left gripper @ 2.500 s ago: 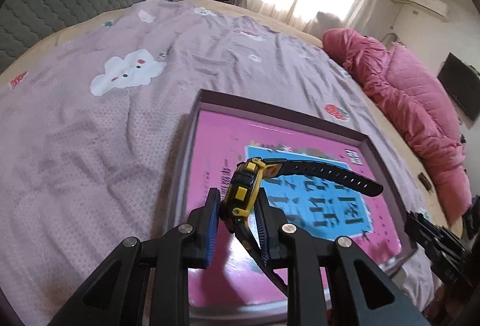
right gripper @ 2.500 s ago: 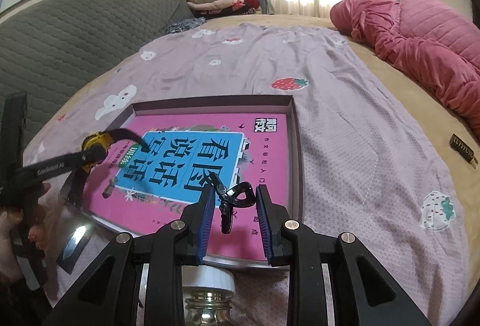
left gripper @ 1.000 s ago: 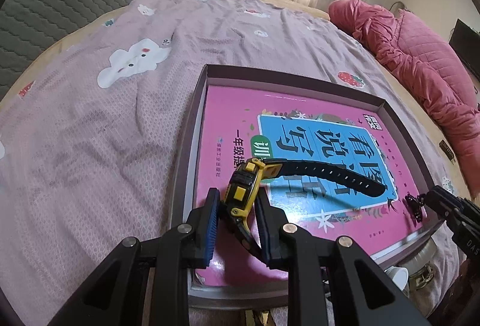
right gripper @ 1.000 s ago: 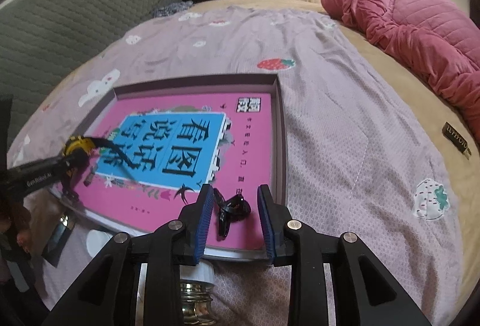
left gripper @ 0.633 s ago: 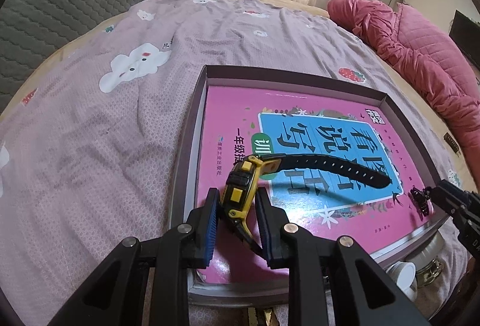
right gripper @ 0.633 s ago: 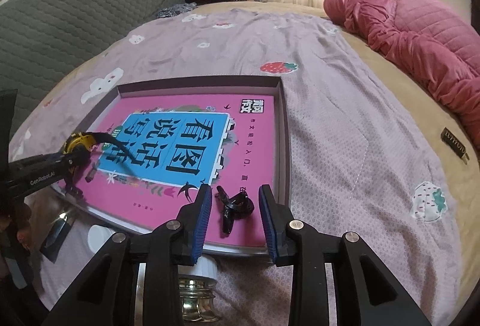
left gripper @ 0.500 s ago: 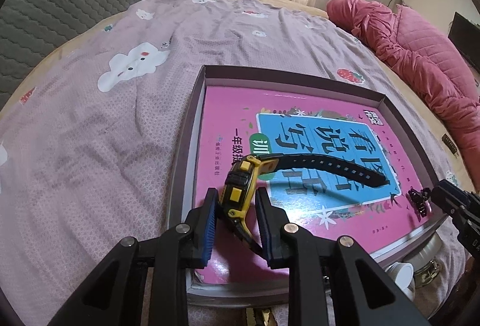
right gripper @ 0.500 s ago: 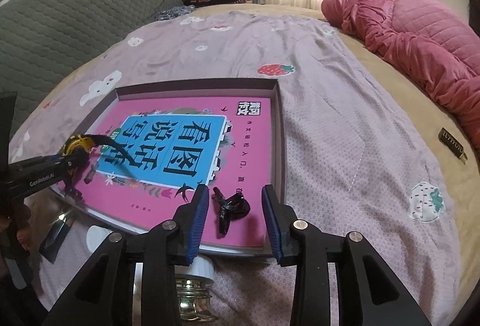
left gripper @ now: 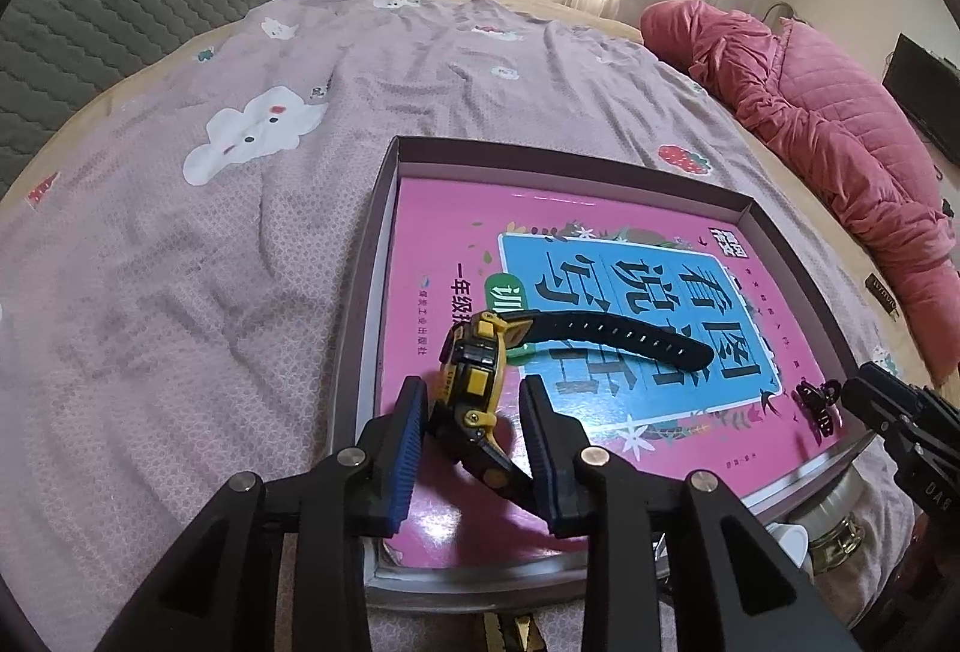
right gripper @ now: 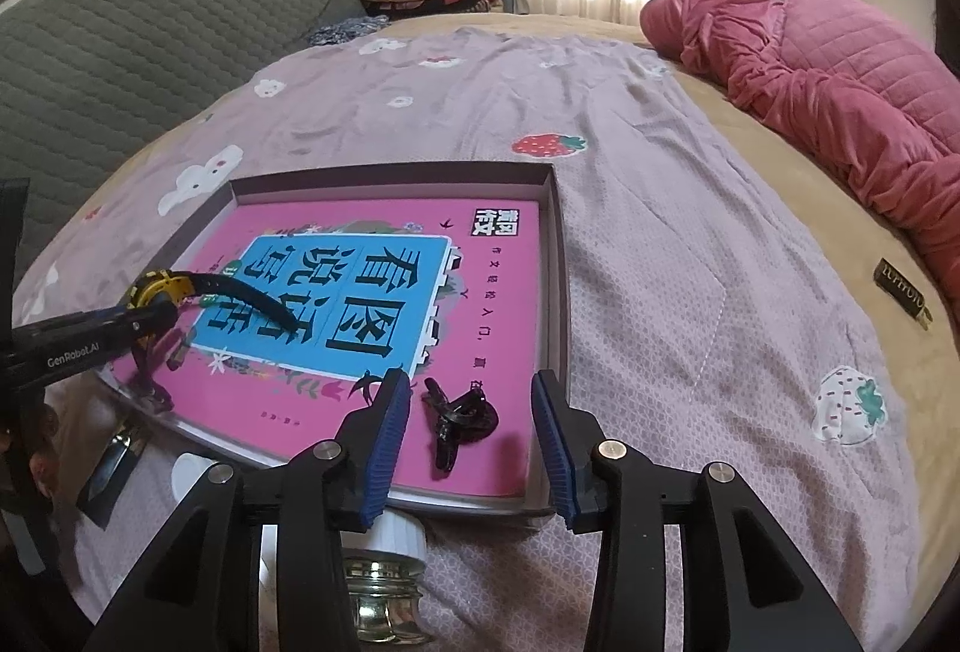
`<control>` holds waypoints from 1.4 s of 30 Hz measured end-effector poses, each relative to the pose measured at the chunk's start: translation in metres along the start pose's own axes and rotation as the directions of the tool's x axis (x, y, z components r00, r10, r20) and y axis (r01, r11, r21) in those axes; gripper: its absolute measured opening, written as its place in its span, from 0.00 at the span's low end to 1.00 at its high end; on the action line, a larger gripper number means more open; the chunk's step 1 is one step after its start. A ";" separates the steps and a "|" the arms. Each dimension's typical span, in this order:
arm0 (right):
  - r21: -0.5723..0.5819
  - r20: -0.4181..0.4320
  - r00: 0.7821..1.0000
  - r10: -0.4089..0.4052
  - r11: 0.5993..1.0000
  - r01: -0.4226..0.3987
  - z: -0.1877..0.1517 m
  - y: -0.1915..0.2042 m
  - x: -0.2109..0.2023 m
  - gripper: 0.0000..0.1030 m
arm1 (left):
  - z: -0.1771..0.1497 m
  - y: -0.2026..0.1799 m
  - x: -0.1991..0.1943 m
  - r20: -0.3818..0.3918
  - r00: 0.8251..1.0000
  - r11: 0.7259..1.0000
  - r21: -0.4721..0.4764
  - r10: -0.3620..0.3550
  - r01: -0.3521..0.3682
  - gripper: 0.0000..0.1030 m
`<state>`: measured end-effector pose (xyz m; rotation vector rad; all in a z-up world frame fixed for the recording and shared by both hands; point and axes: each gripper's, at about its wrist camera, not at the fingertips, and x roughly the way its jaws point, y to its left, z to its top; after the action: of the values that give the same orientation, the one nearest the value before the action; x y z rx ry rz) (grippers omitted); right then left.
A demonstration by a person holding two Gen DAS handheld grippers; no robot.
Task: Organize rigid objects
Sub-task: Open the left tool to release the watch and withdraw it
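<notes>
A yellow and black watch (left gripper: 474,382) rests on a pink book (left gripper: 456,232) inside a shallow purple box (left gripper: 384,208), its strap stretched to the right. My left gripper (left gripper: 473,391) straddles the watch body; its jaws are opening and the pads stand clear of it. In the right wrist view a black hair clip (right gripper: 459,412) lies on the book (right gripper: 498,304) near the box's front right corner. My right gripper (right gripper: 471,385) is around the clip with its jaws opening, gaps on both sides.
The box (right gripper: 558,244) sits on a purple bedsheet. A glass jar with a white lid (right gripper: 390,538) stands just under its near edge. A pink quilt (right gripper: 840,69) lies at the right, a grey headboard (right gripper: 150,27) at the left. A person's hand (right gripper: 24,442) holds the left gripper.
Both pairs of jaws have widened. The watch and the hair clip, gripped before, now rest on the book with the pads off them.
</notes>
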<state>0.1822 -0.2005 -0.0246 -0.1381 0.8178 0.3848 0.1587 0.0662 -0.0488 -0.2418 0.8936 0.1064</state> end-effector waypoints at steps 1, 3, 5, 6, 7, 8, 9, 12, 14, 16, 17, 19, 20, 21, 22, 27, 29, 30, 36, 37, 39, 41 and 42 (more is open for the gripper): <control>0.000 0.000 1.000 -0.001 1.000 0.001 0.000 0.000 0.000 0.43 | 0.000 0.000 -0.001 0.002 1.000 1.000 0.000 0.000 0.000 0.31; -0.001 0.000 1.000 -0.001 1.000 0.001 0.000 0.000 0.000 0.43 | -0.001 0.001 -0.004 0.012 1.000 1.000 -0.004 -0.006 0.006 0.33; -0.001 0.002 1.000 0.001 1.000 -0.001 0.000 0.000 0.000 0.43 | 0.000 0.002 -0.008 0.032 0.999 1.000 -0.003 -0.015 0.015 0.33; -0.001 0.002 1.000 0.001 1.000 -0.001 0.000 0.000 0.000 0.43 | 0.001 0.002 -0.011 0.042 0.999 1.000 -0.003 -0.018 0.018 0.33; -0.003 0.003 1.000 0.000 1.000 0.000 0.000 0.000 0.000 0.43 | 0.001 0.002 -0.013 0.050 0.999 1.000 -0.002 -0.018 0.018 0.33; -0.003 0.005 1.000 0.000 1.000 0.000 0.000 0.000 -0.001 0.43 | 0.001 0.002 -0.014 0.053 0.998 1.000 0.001 -0.015 0.015 0.33; -0.003 0.005 1.000 0.000 1.000 0.000 0.000 0.000 -0.001 0.44 | 0.001 0.003 -0.014 0.052 0.999 1.000 0.002 -0.012 0.012 0.33; -0.001 0.007 1.000 -0.002 1.000 0.002 0.000 -0.001 -0.001 0.44 | 0.001 0.004 -0.014 0.051 0.999 1.000 -0.001 -0.014 0.014 0.33; 0.002 0.010 1.000 -0.001 1.000 0.001 0.000 -0.001 -0.002 0.44 | 0.001 0.004 -0.016 0.058 0.998 1.000 0.001 -0.017 0.017 0.33; 0.003 0.015 1.000 -0.002 1.000 0.002 0.001 -0.002 -0.003 0.45 | 0.000 0.003 -0.020 0.067 0.998 1.000 0.004 -0.020 0.019 0.33; 0.004 0.015 1.000 -0.001 1.000 0.001 0.001 -0.002 -0.003 0.45 | 0.000 0.003 -0.021 0.069 0.997 1.000 0.007 -0.023 0.022 0.33; 0.005 0.017 1.000 -0.001 1.000 0.001 0.001 -0.002 -0.004 0.49 | -0.001 0.001 -0.025 0.077 0.997 1.000 0.016 -0.019 0.018 0.33; 0.004 0.017 1.000 -0.001 1.000 0.001 0.000 -0.002 -0.004 0.49 | -0.002 0.000 -0.026 0.080 0.997 1.000 0.020 -0.018 0.016 0.33; 0.003 0.019 1.000 0.000 1.000 0.000 0.001 -0.001 -0.004 0.49 | -0.002 0.000 -0.028 0.084 0.996 1.000 0.022 -0.016 0.014 0.33; 0.002 0.021 1.000 0.002 1.000 -0.002 0.001 -0.001 -0.005 0.49 | -0.003 -0.001 -0.030 0.088 0.996 1.000 0.024 -0.014 0.012 0.33; -0.006 0.029 1.000 0.010 1.000 -0.010 0.001 0.002 -0.008 0.49 | -0.007 -0.002 -0.040 0.102 0.995 1.000 0.030 -0.014 0.011 0.48; -0.015 0.035 0.999 0.016 1.000 -0.015 0.001 0.004 -0.010 0.50 | -0.009 -0.003 -0.043 0.110 0.994 1.000 0.031 -0.009 0.006 0.48; -0.019 0.040 0.999 0.015 1.000 -0.015 0.001 0.005 -0.012 0.50 | -0.010 -0.003 -0.045 0.112 0.994 0.999 0.032 -0.009 0.006 0.48; -0.032 0.057 0.998 0.021 0.999 -0.019 0.001 0.008 -0.017 0.53 | -0.013 -0.004 -0.053 0.125 0.992 1.000 0.023 -0.003 0.000 0.49; -0.031 0.059 0.998 0.021 0.999 -0.019 0.001 0.007 -0.018 0.53 | -0.014 -0.003 -0.055 0.128 0.992 1.000 0.016 -0.006 0.004 0.49; -0.025 0.067 0.998 0.023 0.999 -0.022 0.001 0.006 -0.020 0.54 | -0.014 -0.004 -0.058 0.134 0.991 1.000 0.016 -0.009 0.007 0.50; -0.020 0.078 0.997 0.025 1.000 -0.024 0.001 0.005 -0.023 0.54 | -0.015 -0.005 -0.061 0.139 0.990 1.000 0.020 -0.008 0.005 0.50; -0.018 0.082 0.996 0.026 1.000 -0.024 0.001 0.005 -0.024 0.54 | -0.016 -0.006 -0.062 0.141 0.990 1.000 0.023 -0.009 0.006 0.50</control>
<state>0.1664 -0.2026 -0.0059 -0.1270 0.7356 0.4186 0.1090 0.0568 -0.0093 -0.2142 0.7524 0.1055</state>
